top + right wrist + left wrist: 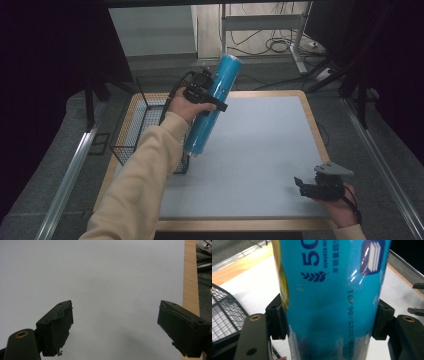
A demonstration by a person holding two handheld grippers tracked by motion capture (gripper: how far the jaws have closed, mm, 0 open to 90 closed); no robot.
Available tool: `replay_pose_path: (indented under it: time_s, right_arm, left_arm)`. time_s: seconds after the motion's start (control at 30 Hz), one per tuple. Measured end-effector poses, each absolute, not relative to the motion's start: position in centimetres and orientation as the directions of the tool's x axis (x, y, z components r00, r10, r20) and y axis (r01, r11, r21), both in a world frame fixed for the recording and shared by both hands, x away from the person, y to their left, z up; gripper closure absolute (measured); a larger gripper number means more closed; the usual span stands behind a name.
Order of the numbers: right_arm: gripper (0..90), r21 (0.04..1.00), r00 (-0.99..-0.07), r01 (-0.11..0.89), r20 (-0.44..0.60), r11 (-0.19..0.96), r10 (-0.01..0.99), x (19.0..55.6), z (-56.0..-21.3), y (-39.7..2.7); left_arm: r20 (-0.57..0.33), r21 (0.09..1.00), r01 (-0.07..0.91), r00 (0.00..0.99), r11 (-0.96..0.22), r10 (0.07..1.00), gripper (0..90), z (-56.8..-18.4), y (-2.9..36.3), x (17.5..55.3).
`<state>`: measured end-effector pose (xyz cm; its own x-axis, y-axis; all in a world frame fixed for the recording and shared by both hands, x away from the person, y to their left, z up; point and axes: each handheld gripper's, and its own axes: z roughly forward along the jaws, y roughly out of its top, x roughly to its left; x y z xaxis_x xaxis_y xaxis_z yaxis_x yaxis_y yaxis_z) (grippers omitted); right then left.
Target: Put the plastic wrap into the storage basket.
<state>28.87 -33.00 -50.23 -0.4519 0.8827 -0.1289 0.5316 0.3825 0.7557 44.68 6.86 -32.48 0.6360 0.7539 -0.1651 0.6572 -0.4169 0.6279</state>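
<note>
Clamping the tilted blue tube (212, 102) above the counter (260, 150) beside the wire basket (137, 125): left claw (212, 97) | right claw (299, 182): resting with jaws apart, holding nothing.

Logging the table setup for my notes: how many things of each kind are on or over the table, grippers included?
Blue cylindrical package: 1
Black wire basket: 1
Grippers: 2, the left gripper shut on the package, the right gripper open
Total: 4
</note>
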Motion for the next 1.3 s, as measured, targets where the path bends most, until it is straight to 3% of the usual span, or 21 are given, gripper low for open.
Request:
replay_pose_path:
  time_s: [0.73, 1.3]
  right_arm:
    - [13.3, 0.75, -0.447, 0.54, -0.129, 0.382, 0.885, 29.0, -50.4, -33.2]
    - [13.3, 0.748, -0.446, 0.544, -0.125, 0.379, 0.886, 29.1, -50.4, -33.0]
  left_arm:
    - [-0.138, 0.645, 0.668, 0.58, -0.372, 0.803, 31.5, -29.6, 10.4, 47.5]
    - [-0.116, 0.629, 0.708, 0.494, -0.322, 0.862, 31.5, -31.5, 15.9, 48.4]
